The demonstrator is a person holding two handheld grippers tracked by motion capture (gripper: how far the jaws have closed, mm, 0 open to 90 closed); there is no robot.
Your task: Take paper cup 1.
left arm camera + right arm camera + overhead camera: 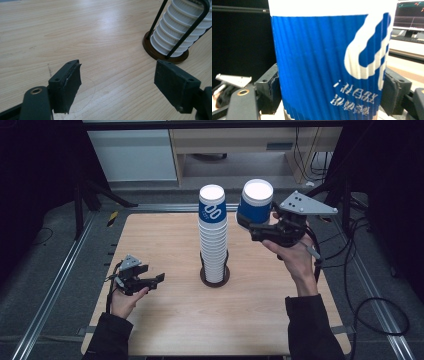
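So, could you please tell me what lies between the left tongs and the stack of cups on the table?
Only bare wooden table lies between the left tongs and the stack of cups; the high view and the left gripper view both show that stretch.

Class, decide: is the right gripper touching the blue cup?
Touching. In the right gripper view, both pads of the right gripper press against the ribbed sides of the blue cup.

The table [75, 32] is pale wood grain with a soft sheen, the blue cup [324, 65] and the stacked cups [214, 245] are ribbed matt paper, their holder [175, 56] has thin black metal rods, and the gripper pads [71, 85] look rough, dull rubber.
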